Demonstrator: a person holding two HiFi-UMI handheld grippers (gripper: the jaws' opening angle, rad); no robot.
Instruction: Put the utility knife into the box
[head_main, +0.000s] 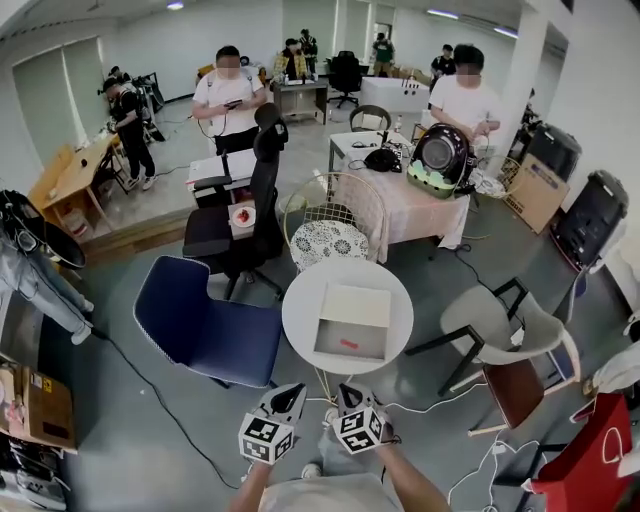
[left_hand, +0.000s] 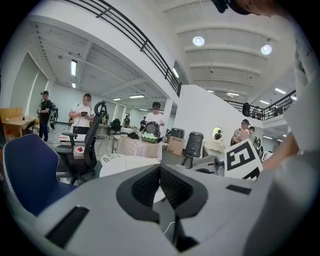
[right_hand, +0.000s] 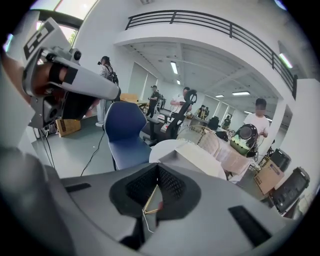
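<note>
The left gripper (head_main: 288, 395) and right gripper (head_main: 348, 393) have jaws pressed together, empty. Ahead of both, a round white table (head_main: 298, 315) in a crowded office carries the box (head_main: 352, 322), a red item (head_main: 348, 343) inside.

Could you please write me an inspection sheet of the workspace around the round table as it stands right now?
surface: round white table, bare around the box.
job's things: open box on the table; a small red object lies inside, too small to tell whether it is the utility knife.
clutter: nothing seen on the table.
grippers: left claw shut, empty; right claw shut, empty; both short of the table, close to the person.
cables: black cable on the floor beside the blue chair; white cable on the floor at the right.
surroundings: black office chair, wicker chair, grey chair; people standing farther back.
</note>
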